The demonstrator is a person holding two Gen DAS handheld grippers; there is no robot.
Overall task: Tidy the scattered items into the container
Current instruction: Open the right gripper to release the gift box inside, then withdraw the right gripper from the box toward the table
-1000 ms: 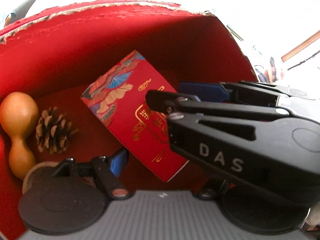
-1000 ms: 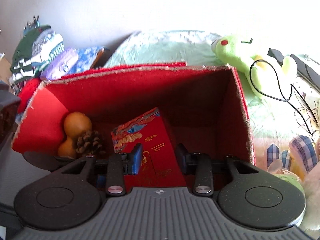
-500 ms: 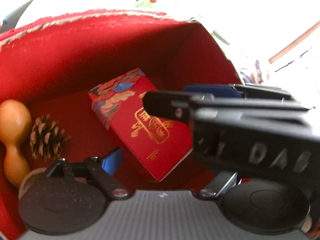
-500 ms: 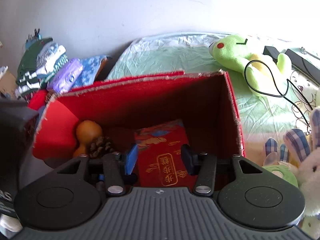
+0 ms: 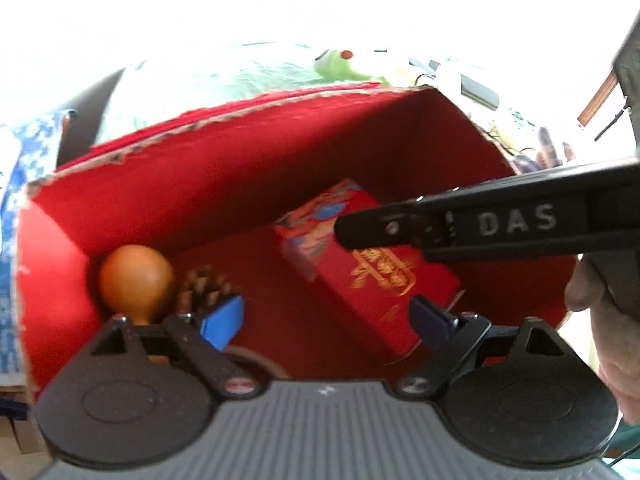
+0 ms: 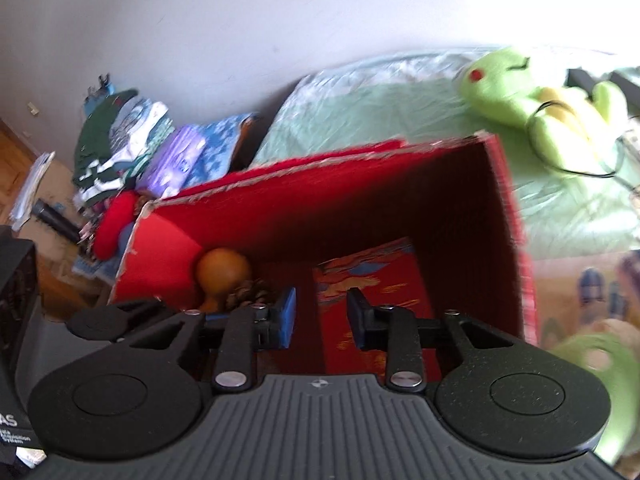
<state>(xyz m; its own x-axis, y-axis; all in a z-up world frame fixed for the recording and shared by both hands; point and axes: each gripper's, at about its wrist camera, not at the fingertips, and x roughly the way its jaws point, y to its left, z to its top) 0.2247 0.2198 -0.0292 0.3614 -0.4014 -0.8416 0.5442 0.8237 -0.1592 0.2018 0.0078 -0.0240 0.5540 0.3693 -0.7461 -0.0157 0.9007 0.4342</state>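
Note:
The red cardboard box (image 6: pixel 320 208) stands open on the bed. On its floor lie an orange gourd (image 6: pixel 222 270), a pinecone (image 6: pixel 250 292) and a red gold-printed packet (image 6: pixel 376 280). My right gripper (image 6: pixel 322 316) hovers above the packet; its jaws are closing with nothing between the pads. My left gripper (image 5: pixel 326 320) is open wide over the box floor, with the gourd (image 5: pixel 136 280) and pinecone (image 5: pixel 204 288) at its left and the packet (image 5: pixel 372 280) beyond its right pad. The right gripper (image 5: pixel 346 232) crosses that view from the right, above the packet.
A green plush toy (image 6: pixel 532 92) with a black cable lies on the pale green bedsheet (image 6: pixel 380 120) behind the box. Folded clothes and packets (image 6: pixel 132 148) are piled left of the bed. A hand (image 5: pixel 600 320) shows at the right edge.
The right gripper let go of the red packet, which now lies flat in the box, then narrowed its jaws again. Both grippers have lifted back from the box; the left jaws widened.

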